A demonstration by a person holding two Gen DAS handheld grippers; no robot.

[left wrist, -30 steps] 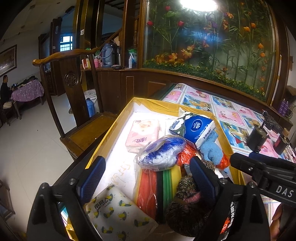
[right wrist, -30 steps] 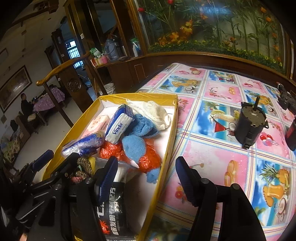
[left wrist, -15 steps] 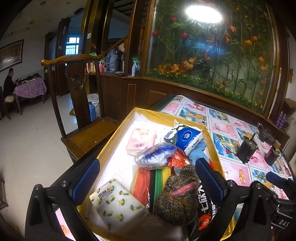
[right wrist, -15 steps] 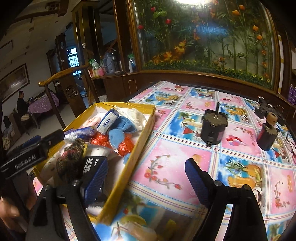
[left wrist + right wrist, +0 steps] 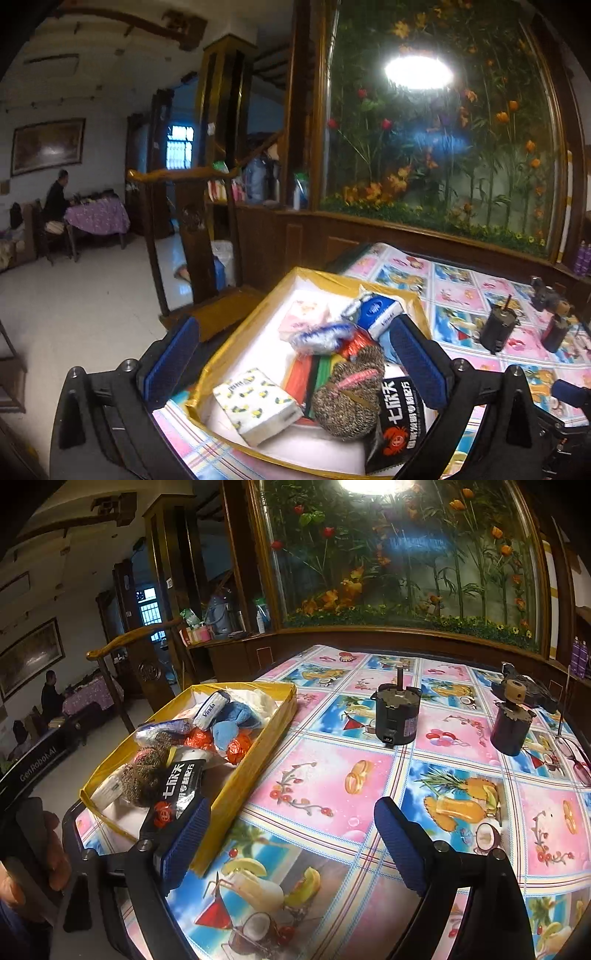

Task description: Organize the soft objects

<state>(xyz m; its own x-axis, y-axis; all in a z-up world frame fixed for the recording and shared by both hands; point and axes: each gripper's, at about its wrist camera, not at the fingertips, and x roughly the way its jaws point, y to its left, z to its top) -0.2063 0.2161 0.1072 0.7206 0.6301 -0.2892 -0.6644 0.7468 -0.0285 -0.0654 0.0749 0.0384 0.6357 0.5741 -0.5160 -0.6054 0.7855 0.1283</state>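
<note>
A yellow box (image 5: 236,332) (image 5: 258,771) sits at the table's left corner, filled with soft things: a lemon-print tissue pack (image 5: 258,404), a brown knitted ball (image 5: 349,391) (image 5: 146,771), a black pouch (image 5: 399,417) (image 5: 177,786), a blue tissue pack (image 5: 380,314) (image 5: 212,709), blue cloth (image 5: 232,723), a pink pack (image 5: 303,317). My left gripper (image 5: 291,365) is open and empty, held above and behind the box. My right gripper (image 5: 291,849) is open and empty over the tablecloth beside the box.
Two dark motor cylinders (image 5: 395,716) (image 5: 511,723) stand on the patterned tablecloth (image 5: 369,782). Glasses (image 5: 576,760) lie at the right. A wooden chair (image 5: 192,258) stands left of the table. A glass flower panel (image 5: 406,554) backs it.
Both grippers have pulled back and up from the box, both open and empty. The right one has swung right over the tablecloth. The black pouch now lies in the box.
</note>
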